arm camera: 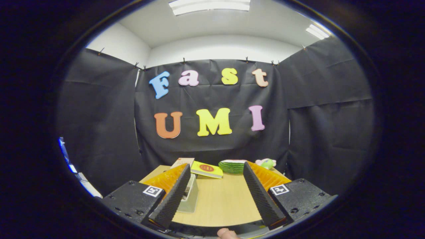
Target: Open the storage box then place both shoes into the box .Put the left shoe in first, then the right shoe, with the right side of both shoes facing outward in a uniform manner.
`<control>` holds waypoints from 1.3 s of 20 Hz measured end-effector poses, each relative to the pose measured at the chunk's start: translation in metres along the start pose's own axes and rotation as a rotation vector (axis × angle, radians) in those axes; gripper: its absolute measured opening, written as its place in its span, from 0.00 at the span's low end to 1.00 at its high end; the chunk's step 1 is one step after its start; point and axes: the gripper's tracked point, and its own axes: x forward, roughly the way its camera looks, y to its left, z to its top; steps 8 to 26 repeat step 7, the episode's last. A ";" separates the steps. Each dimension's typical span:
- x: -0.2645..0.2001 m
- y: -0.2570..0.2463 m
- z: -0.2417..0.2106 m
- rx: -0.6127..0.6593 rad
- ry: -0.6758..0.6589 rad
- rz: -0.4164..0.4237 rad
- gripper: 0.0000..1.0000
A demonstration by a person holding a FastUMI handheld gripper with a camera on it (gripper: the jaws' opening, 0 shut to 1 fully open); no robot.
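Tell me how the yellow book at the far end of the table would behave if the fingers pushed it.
The yellow book lies flat on the table, so it would probably slide, not tip. It looks thin, likely light. The gripper is open, fingers wide apart, book beyond them.

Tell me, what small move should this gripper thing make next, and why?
Probably tip down and ease toward the pale box beside one finger. The gripper is open, with only bare table between its fingers, and it points level at the far table edge, where a yellow book and a green striped thing lie. The box has to be opened first, and nothing is gripped yet.
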 end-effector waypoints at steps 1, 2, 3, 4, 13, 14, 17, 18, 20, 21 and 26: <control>-0.002 -0.001 0.002 -0.006 -0.005 0.000 1.00; -0.003 0.000 0.003 -0.013 -0.009 -0.003 1.00; -0.003 0.000 0.001 -0.020 -0.005 -0.006 1.00; -0.004 0.001 -0.001 -0.022 -0.002 -0.004 1.00; -0.002 0.005 -0.006 -0.018 0.013 0.003 1.00; -0.002 0.005 -0.006 -0.018 0.013 0.003 1.00; -0.002 0.005 -0.006 -0.018 0.013 0.003 1.00; -0.002 0.005 -0.006 -0.018 0.013 0.003 1.00; -0.002 0.005 -0.006 -0.018 0.013 0.003 1.00; -0.002 0.005 -0.006 -0.018 0.013 0.003 1.00; -0.002 0.005 -0.006 -0.018 0.013 0.003 1.00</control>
